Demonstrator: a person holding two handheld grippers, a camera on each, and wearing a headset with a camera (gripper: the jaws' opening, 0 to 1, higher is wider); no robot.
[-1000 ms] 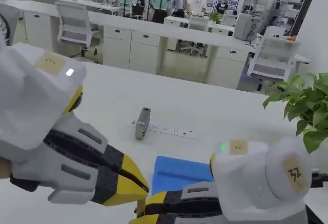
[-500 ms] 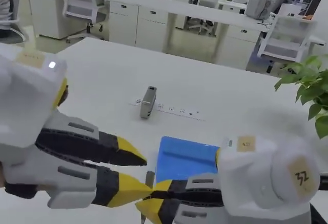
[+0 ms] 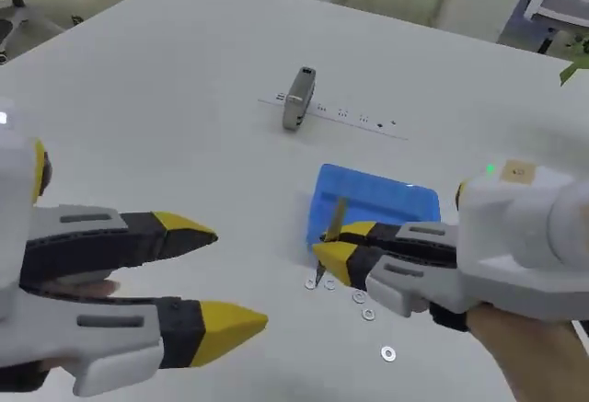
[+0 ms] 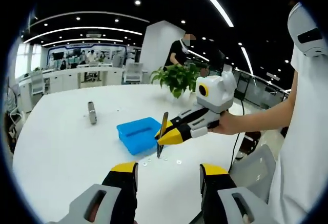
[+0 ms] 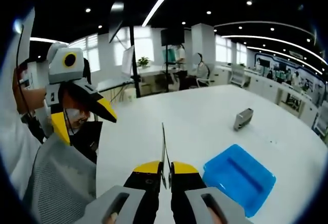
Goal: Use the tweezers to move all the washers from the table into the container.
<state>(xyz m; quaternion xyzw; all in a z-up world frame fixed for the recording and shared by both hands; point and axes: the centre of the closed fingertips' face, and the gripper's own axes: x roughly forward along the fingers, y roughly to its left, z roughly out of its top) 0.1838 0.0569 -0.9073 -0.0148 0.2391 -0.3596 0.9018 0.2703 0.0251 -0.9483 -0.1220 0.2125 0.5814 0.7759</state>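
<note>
The washers (image 3: 368, 314) are tiny flat silver rings, each with a hole in the middle. They lie loose on the white table (image 3: 184, 71), a little apart from each other, just beside the near edge of the blue container (image 3: 377, 201). One ring lies a bit farther out than the rest. The container is a low blue tray. I cannot tell if any ring is inside it.

The right gripper (image 3: 324, 251) has its two yellow-tipped jaws squeezed tight on the tweezers (image 3: 335, 221). The tweezers are thin and dark. They stand up, a little tilted, with the sharp end pointing down among the rings. I cannot tell if the tip touches a ring.

The left gripper (image 3: 230, 278) is off to the side, well apart from the rings. Its jaws are spread wide and hold nothing. A small grey block (image 3: 299, 98) lies farther back on the table.
</note>
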